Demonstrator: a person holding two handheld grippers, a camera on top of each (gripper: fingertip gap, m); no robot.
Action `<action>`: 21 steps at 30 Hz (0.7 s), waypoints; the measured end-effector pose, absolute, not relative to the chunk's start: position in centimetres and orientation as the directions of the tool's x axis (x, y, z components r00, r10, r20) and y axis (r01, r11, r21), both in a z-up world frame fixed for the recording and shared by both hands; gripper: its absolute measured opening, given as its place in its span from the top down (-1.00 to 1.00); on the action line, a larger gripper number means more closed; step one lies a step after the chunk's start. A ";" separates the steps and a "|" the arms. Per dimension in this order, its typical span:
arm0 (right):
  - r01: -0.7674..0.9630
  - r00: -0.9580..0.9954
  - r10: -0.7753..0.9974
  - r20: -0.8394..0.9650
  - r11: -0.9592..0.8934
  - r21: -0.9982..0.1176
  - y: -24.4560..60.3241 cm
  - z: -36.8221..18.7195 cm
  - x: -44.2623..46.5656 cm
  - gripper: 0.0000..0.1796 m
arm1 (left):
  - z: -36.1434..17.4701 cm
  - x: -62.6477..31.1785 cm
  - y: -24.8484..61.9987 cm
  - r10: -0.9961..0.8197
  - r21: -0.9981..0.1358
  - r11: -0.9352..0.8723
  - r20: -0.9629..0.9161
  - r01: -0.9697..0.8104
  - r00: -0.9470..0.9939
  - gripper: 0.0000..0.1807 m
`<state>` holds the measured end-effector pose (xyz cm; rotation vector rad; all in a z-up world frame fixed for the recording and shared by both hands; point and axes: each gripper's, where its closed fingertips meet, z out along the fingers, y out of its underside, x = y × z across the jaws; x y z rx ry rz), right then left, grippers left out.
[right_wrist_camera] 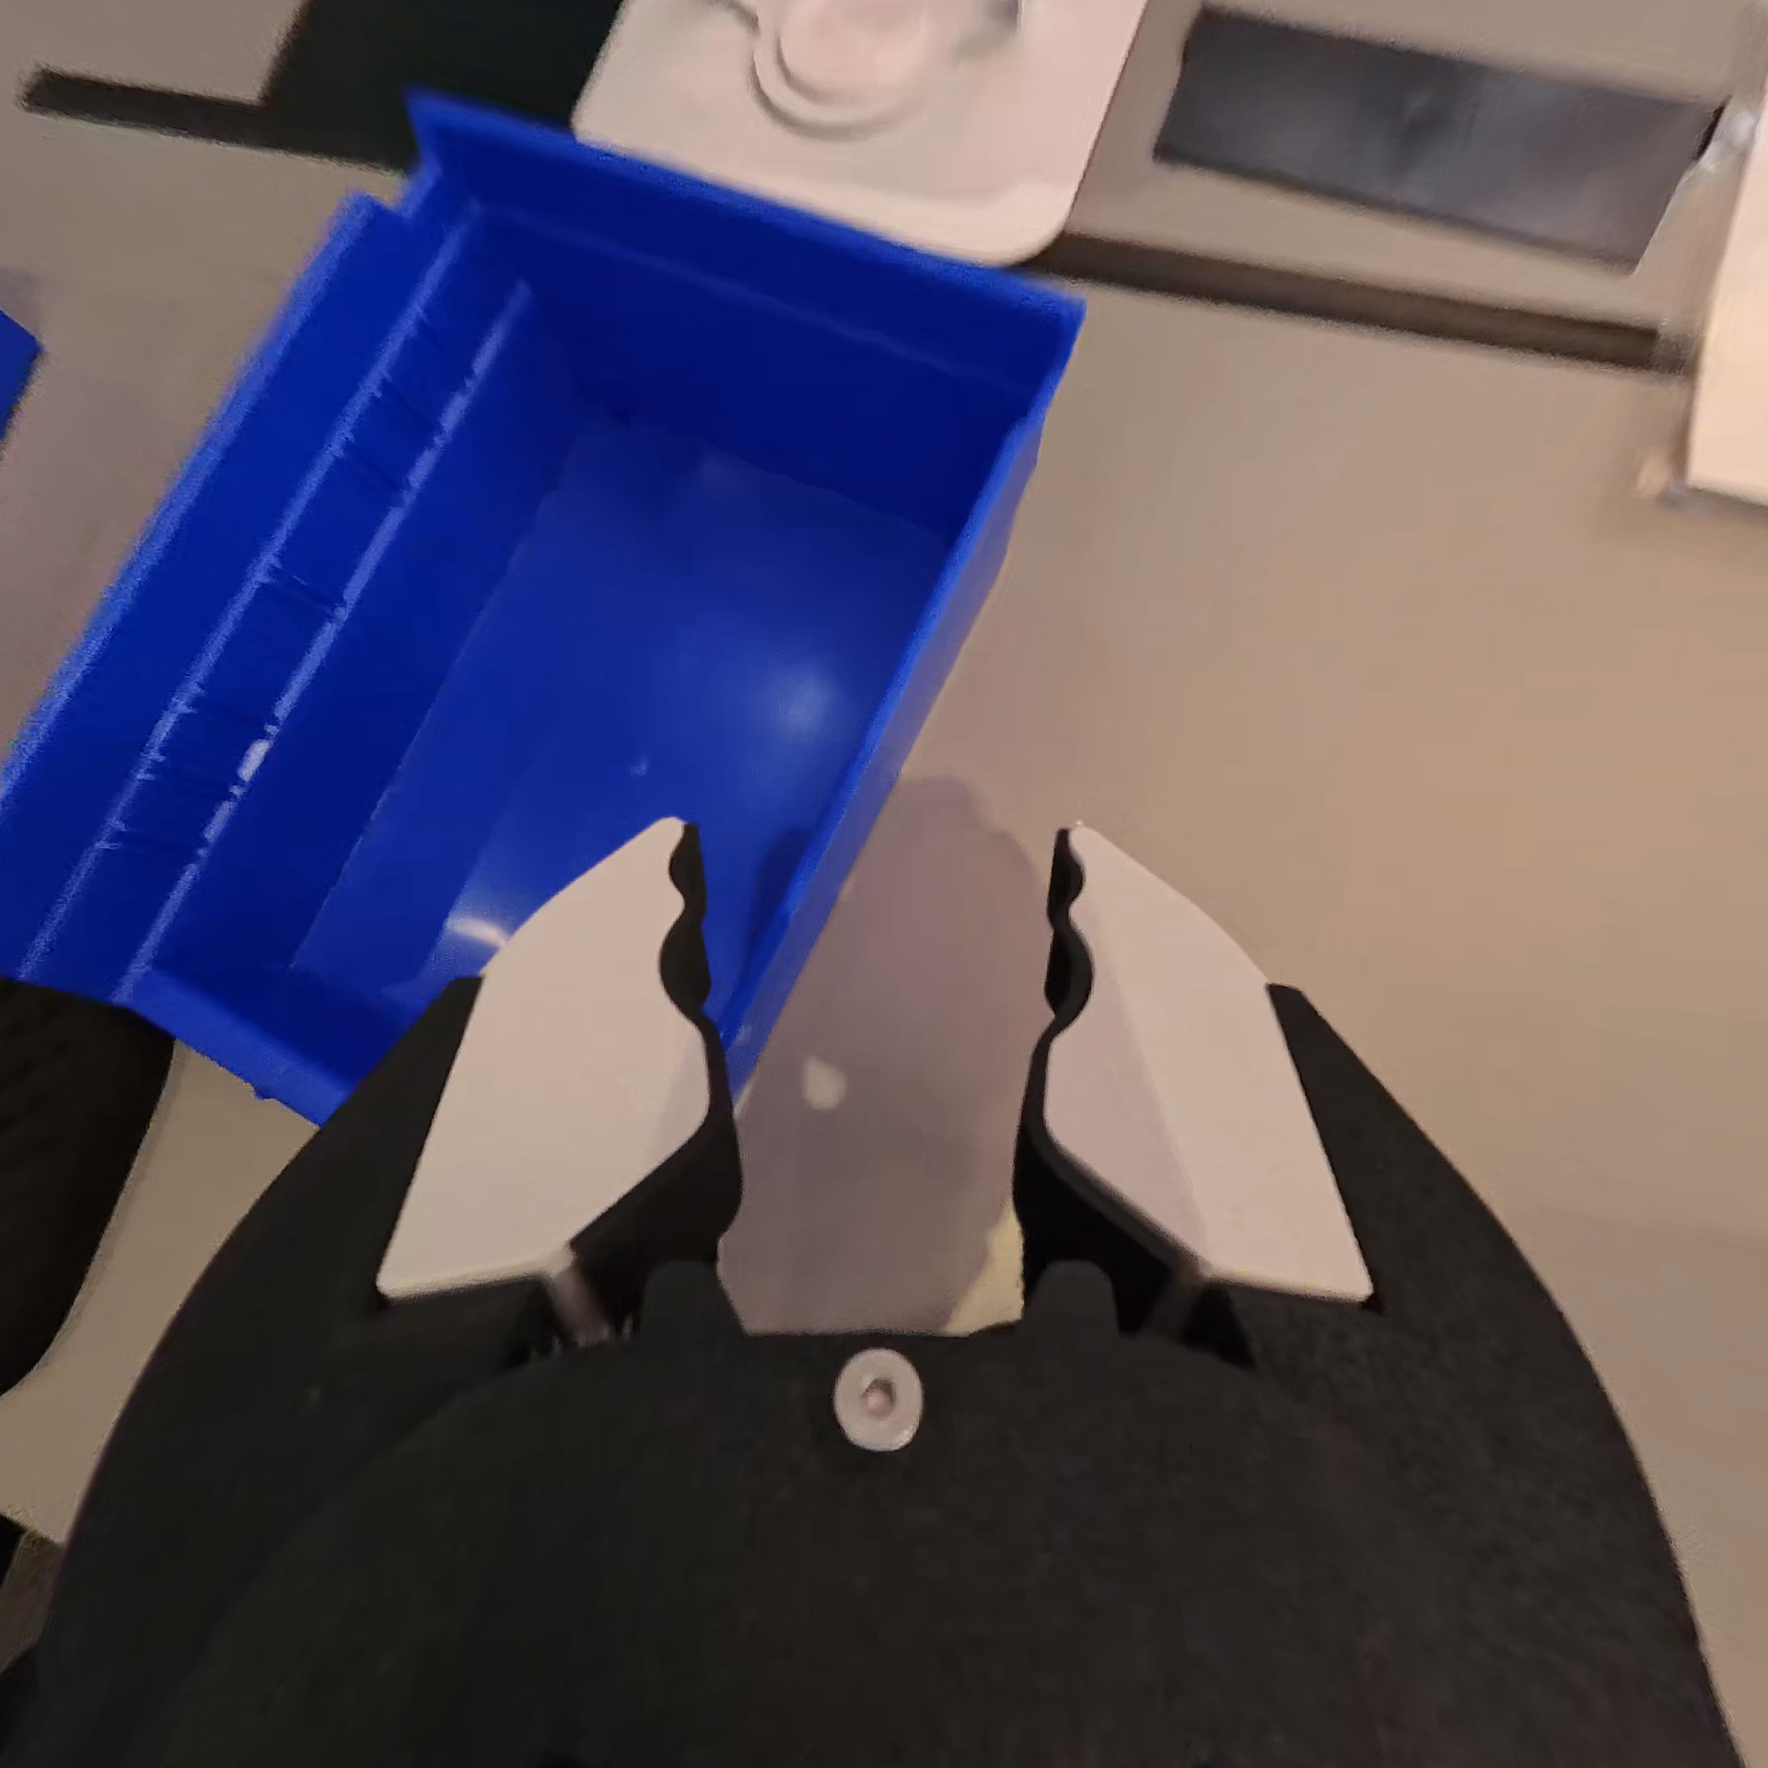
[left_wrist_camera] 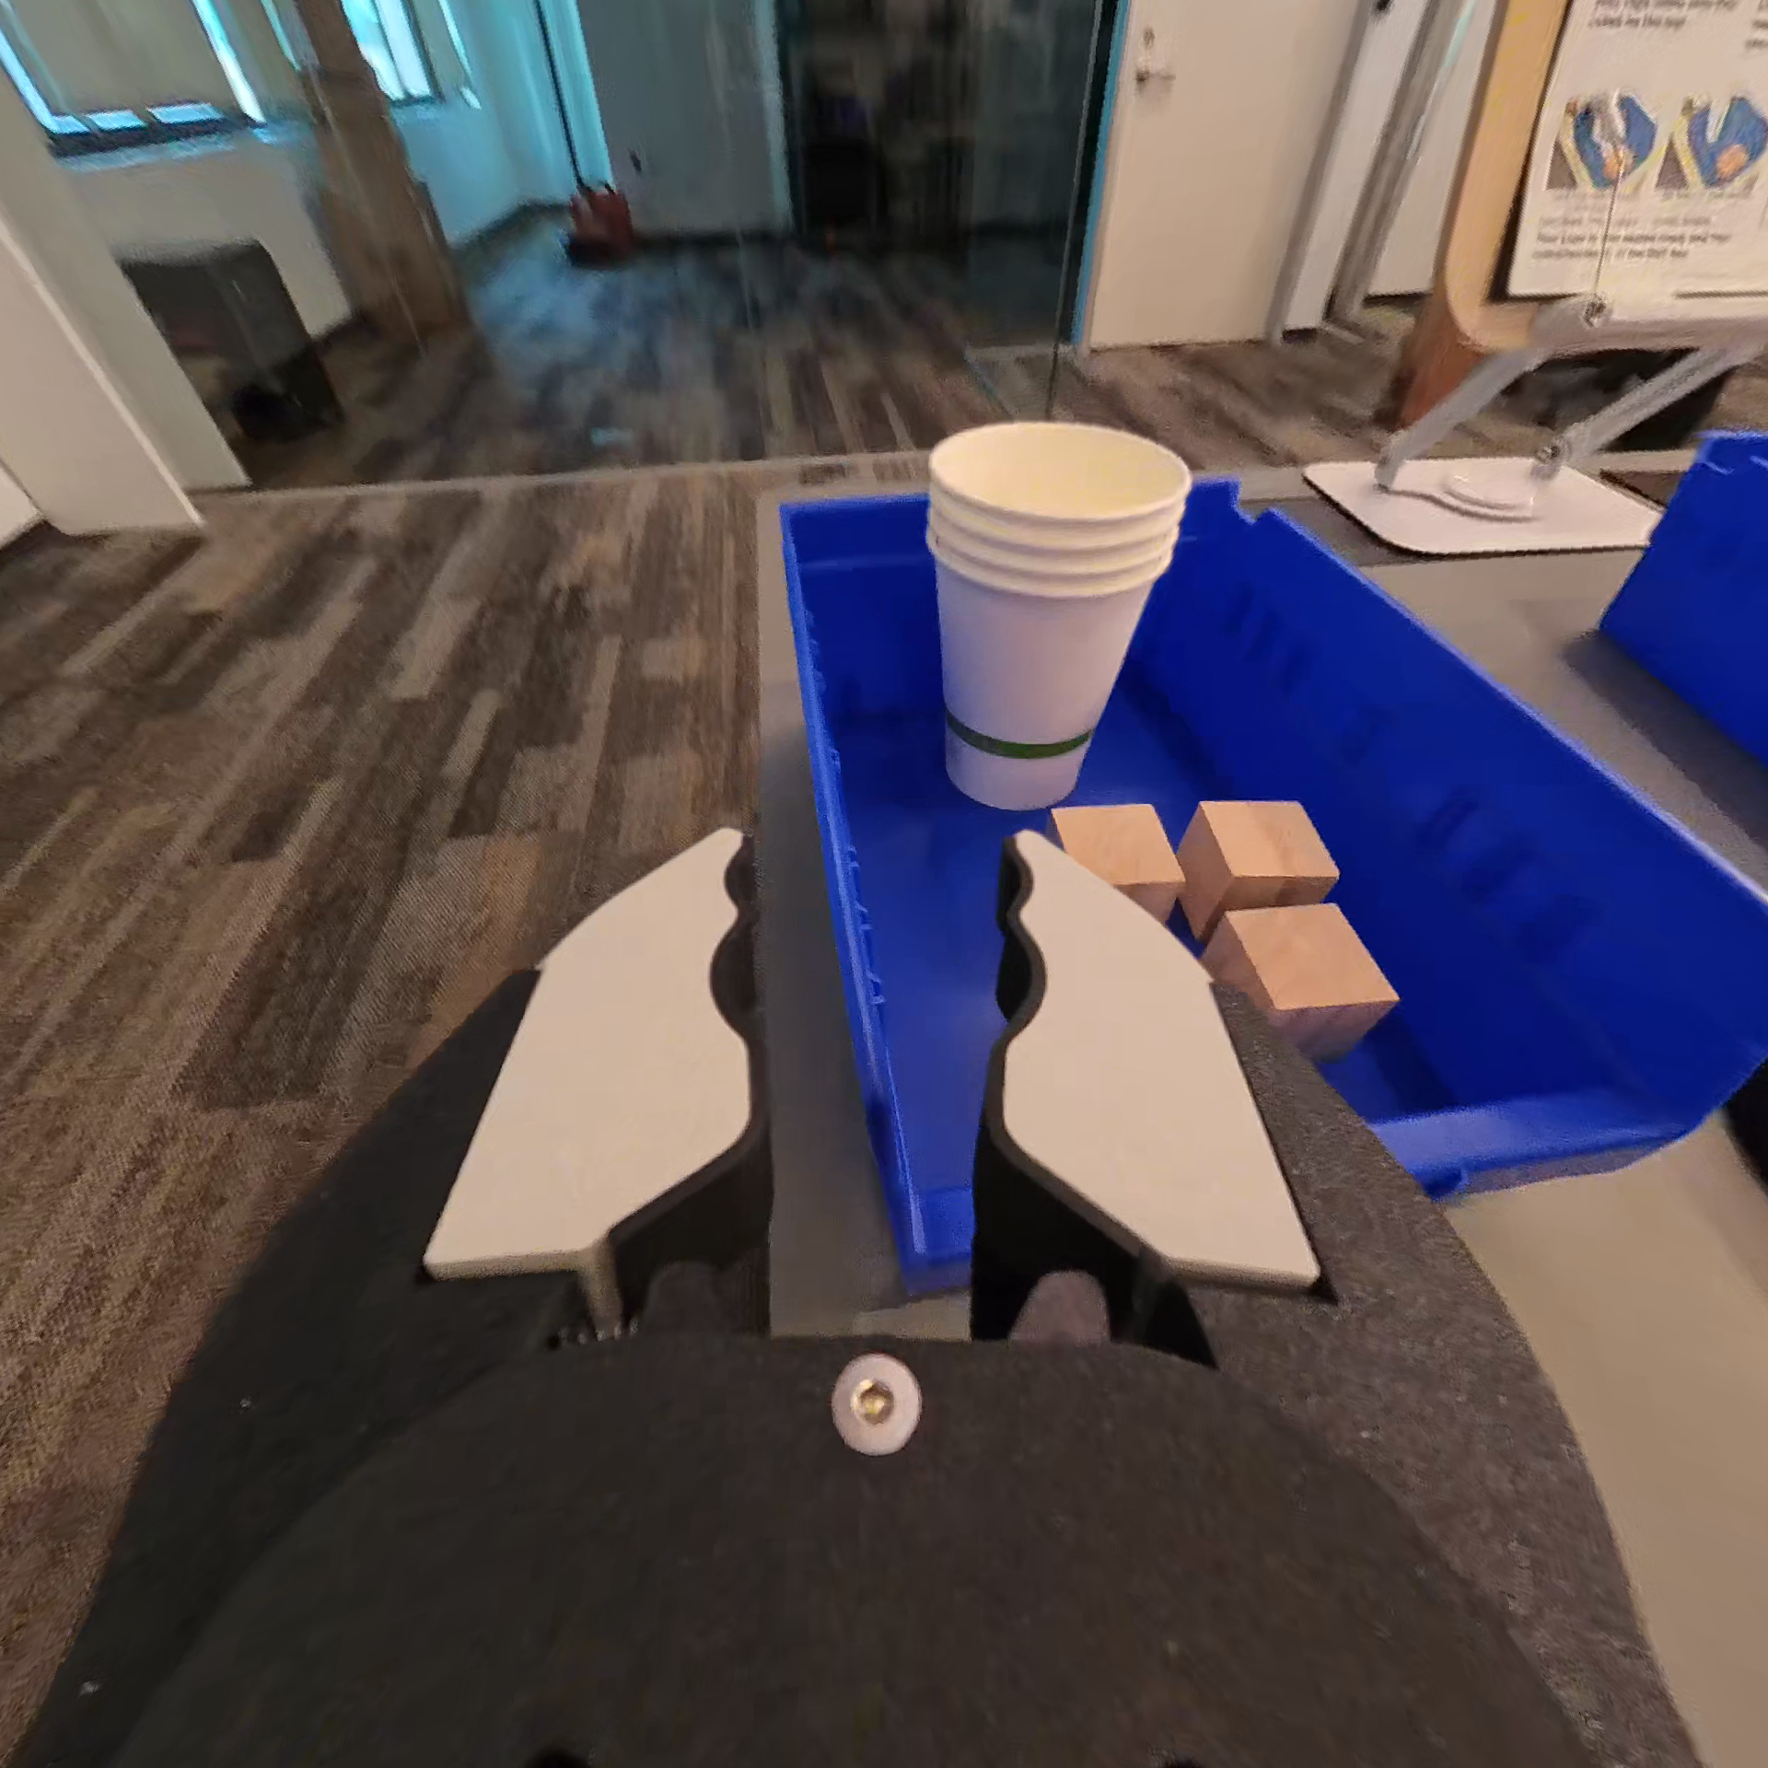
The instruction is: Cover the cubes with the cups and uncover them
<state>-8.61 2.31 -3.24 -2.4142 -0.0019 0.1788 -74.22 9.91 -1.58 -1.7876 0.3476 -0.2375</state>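
Observation:
A stack of several white paper cups (left_wrist_camera: 1038,612) with a green band stands upright in a blue bin (left_wrist_camera: 1492,765). Three wooden cubes (left_wrist_camera: 1258,866) lie close together on the bin floor just in front of the stack. My left gripper (left_wrist_camera: 875,847) is open and empty above the bin's left wall, near its front corner. Its right finger hides part of the nearest cube. My right gripper (right_wrist_camera: 875,832) is open and empty above the table, at the right front corner of a second blue bin (right_wrist_camera: 1014,497) that is empty. No cups or cubes show in the right wrist view.
The bins sit on a grey table (right_wrist_camera: 1339,670). A white stand base (left_wrist_camera: 1478,502) is at the back and also shows in the right wrist view (right_wrist_camera: 861,105). The second bin's edge (left_wrist_camera: 1712,593) shows at right. Carpeted floor (left_wrist_camera: 335,813) lies left of the table edge.

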 end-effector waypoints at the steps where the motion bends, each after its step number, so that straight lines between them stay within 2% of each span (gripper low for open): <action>1: -0.045 0.992 0.040 -0.121 -0.780 -0.624 2.2 -4.3 -9.0 0.20 | -1.4 -74.5 9.6 -0.335 -0.971 -0.205 -0.045 -0.120 0.941 0.49; 4: -0.025 0.988 0.055 -0.141 -0.858 -0.513 2.2 -7.3 -11.5 0.20 | -1.6 -74.7 8.4 -0.283 -0.958 -0.218 -0.124 -0.189 0.951 0.51; 5: -0.006 0.991 0.059 -0.124 -0.886 -0.463 2.2 -8.3 -12.0 0.27 | -2.0 -74.8 7.9 -0.261 -0.944 -0.248 -0.149 -0.215 0.954 0.54; 6: 0.024 0.995 0.063 -0.082 -0.913 -0.408 2.2 -9.4 -12.0 0.43 | -2.6 -74.9 7.4 -0.241 -0.928 -0.286 -0.173 -0.240 0.955 0.57; 7: 0.061 0.996 0.078 -0.033 -0.933 -0.355 2.2 -10.3 -11.8 0.68 | -3.1 -74.8 6.8 -0.235 -0.914 -0.310 -0.194 -0.263 0.952 0.57; 8: 0.088 0.996 0.086 0.019 -0.944 -0.317 2.4 -10.8 -11.3 0.71 | -3.4 -74.4 6.1 -0.243 -0.907 -0.313 -0.209 -0.281 0.947 0.57; 11: 0.072 0.997 0.064 0.040 -0.962 -0.265 3.2 -11.2 -10.4 0.81 | -3.8 -72.9 4.1 -0.273 -0.908 -0.297 -0.216 -0.296 0.938 0.58; 13: 0.069 0.997 0.078 -0.026 -0.966 -0.248 4.0 -11.1 -10.2 0.91 | -3.6 -72.0 2.8 -0.292 -0.917 -0.278 -0.203 -0.286 0.935 0.61; 15: 0.057 0.989 0.088 -0.116 -0.968 -0.244 5.0 -11.0 -9.8 0.93 | -3.3 -71.4 1.6 -0.303 -0.924 -0.267 -0.190 -0.275 0.934 0.63; 21: 0.075 0.980 0.119 -0.160 -0.964 -0.256 5.8 -11.2 -3.0 0.94 | -1.8 -71.6 -1.1 -0.263 -0.936 -0.234 -0.200 -0.264 0.944 0.65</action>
